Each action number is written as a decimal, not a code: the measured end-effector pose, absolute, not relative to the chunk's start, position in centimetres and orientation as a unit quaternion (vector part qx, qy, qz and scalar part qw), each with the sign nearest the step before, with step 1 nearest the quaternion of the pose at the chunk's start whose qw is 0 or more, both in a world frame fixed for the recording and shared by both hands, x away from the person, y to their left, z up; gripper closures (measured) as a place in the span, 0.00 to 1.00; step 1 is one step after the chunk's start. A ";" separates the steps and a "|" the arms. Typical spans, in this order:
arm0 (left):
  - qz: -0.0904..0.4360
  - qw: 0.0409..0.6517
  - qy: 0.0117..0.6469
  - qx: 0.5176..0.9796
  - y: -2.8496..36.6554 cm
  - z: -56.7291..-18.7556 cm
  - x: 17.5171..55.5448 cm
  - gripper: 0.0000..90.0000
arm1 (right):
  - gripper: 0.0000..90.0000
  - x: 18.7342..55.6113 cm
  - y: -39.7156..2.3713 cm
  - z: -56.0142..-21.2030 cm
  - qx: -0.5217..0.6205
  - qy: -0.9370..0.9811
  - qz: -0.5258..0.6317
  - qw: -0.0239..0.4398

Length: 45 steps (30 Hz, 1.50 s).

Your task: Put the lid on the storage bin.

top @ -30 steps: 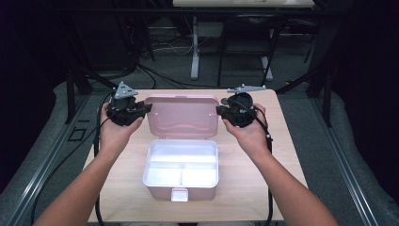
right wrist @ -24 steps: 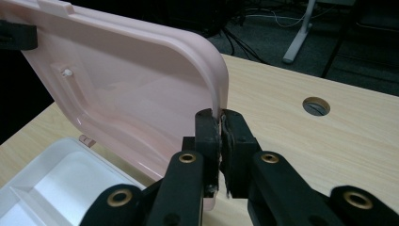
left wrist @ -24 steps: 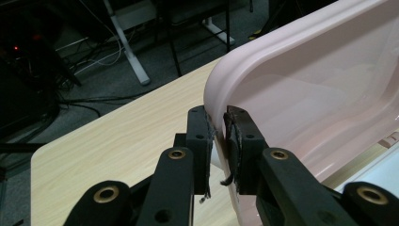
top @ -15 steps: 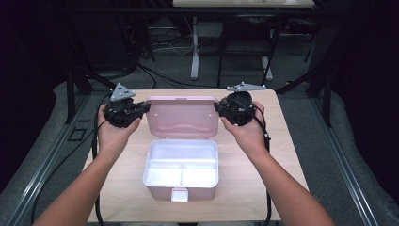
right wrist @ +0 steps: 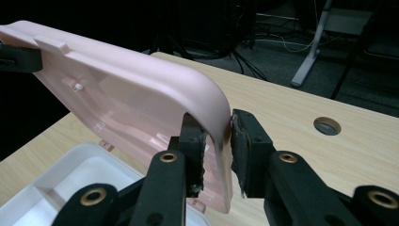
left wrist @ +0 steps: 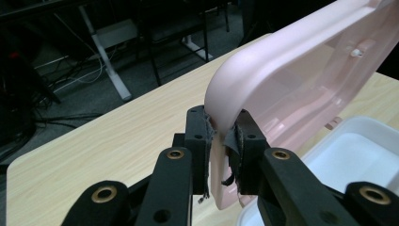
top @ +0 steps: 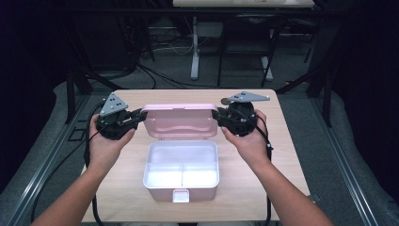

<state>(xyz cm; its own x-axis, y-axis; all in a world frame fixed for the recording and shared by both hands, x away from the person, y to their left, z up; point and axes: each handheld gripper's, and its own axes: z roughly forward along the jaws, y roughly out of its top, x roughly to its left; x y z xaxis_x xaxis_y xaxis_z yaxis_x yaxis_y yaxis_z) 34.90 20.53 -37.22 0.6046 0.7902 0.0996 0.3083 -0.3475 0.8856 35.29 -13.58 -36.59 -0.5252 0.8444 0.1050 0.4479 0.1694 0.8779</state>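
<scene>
Standing raised at the far edge of the white box (top: 181, 165), the pink lid (top: 179, 121) is running crosswise between both tools: left gripper (left wrist: 221, 141) pinching its left end, right gripper (right wrist: 217, 141) straddling its right end, jaws just loosening.

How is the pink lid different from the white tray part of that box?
The lid is pink and stands raised on edge; the tray is white inside and lies flat on the table. The lid is one undivided shell; the tray is split into compartments. Both share a rounded rectangular outline.
</scene>
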 end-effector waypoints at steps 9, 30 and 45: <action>0.265 0.457 0.336 0.780 20.7 -37.7 32.8 0.84 | 0.74 33.0 -14.0 -36.9 0.414 0.739 0.494 0.195; 0.272 0.468 0.318 0.778 21.1 -39.0 29.5 0.78 | 0.69 29.0 -15.1 -38.6 0.396 0.739 0.507 0.199; 0.274 0.476 0.312 0.776 21.4 -40.5 27.5 0.77 | 0.69 26.9 -15.7 -40.0 0.391 0.733 0.521 0.194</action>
<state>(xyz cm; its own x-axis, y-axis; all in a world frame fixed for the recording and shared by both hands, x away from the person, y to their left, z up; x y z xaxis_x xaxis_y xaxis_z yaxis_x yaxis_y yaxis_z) 27.55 21.41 -40.49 0.6556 0.7442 0.1281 0.2235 -0.3532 0.9085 26.86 -15.66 -39.95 -0.6191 0.7758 0.1223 0.3705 0.1511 0.9165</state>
